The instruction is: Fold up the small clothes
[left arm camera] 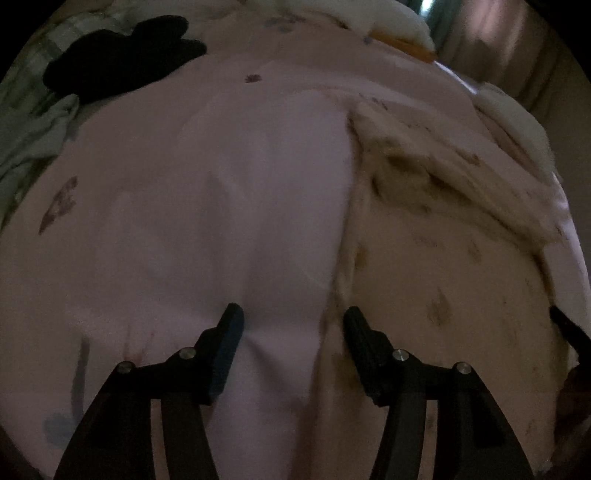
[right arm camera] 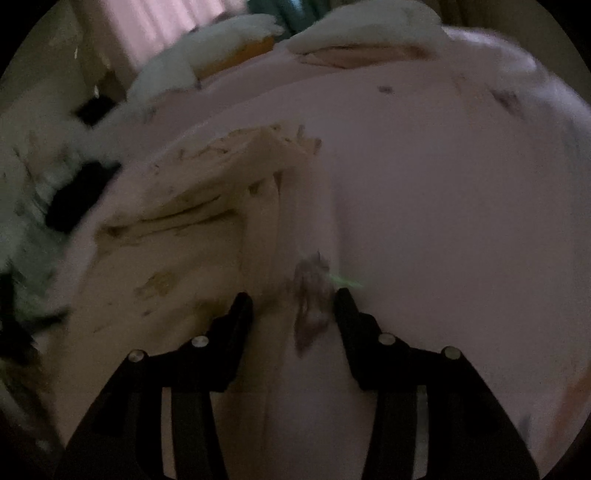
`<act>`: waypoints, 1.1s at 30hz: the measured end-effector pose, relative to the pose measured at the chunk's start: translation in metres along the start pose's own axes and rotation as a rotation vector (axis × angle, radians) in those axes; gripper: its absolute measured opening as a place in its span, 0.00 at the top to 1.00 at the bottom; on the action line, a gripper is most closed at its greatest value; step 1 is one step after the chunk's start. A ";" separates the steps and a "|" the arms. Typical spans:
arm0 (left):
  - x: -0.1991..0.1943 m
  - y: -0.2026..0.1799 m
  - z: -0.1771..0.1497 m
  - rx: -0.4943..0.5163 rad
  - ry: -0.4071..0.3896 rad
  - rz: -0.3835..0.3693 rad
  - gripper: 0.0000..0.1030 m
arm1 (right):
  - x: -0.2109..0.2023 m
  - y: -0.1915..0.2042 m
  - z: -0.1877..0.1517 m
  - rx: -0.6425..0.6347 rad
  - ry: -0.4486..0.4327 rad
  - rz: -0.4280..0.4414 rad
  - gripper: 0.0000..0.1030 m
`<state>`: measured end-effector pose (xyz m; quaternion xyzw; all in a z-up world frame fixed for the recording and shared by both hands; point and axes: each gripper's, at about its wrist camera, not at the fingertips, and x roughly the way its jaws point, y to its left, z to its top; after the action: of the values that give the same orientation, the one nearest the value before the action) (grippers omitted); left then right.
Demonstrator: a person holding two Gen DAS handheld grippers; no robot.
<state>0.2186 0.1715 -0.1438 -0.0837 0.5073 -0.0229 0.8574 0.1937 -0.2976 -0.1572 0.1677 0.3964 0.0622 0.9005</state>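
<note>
Evidently the folding is under way but not finished: a cream garment with brownish prints point(left arm camera: 424, 206) lies on the pink sheet of the bed point(left arm camera: 184, 206), with flaps already turned over on themselves at its far side, yet the shape looks loose and uneven, so I judge more folds and smoothing remain. The left gripper point(left arm camera: 291, 314) hovers at the garment's edge with its fingers point(left arm camera: 232, 325) about half apart and nothing between them but bare sheet and the cloth's border. The right gripper point(right arm camera: 293, 299) sits over the same edge from the other side, fingers point(right arm camera: 240, 310) likewise parted, gripping nothing that I can see. A dark garment point(left arm camera: 122, 55) and a pale grey-green one point(left arm camera: 33, 125) wait in a heap at the bed's far left, apparently unfolded. White pillows or soft toys point(right arm camera: 221, 40) lie at the head of the bed, pinkish curtains point(right arm camera: 155, 22) behind; the room is dim and the right view blurred.
</note>
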 end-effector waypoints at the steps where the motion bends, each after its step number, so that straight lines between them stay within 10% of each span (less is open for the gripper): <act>1: -0.004 -0.001 -0.006 0.020 0.006 -0.010 0.44 | -0.004 -0.002 -0.006 0.015 -0.002 0.023 0.54; 25: -0.043 0.046 -0.088 -0.191 0.157 -0.594 0.44 | -0.078 -0.012 -0.110 0.250 0.049 0.265 0.54; 33: -0.043 0.058 -0.097 -0.244 0.168 -0.527 0.77 | -0.085 -0.011 -0.126 0.302 0.081 0.373 0.54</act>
<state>0.1109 0.2221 -0.1618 -0.3129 0.5361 -0.1903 0.7606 0.0436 -0.2967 -0.1816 0.3683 0.3991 0.1742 0.8214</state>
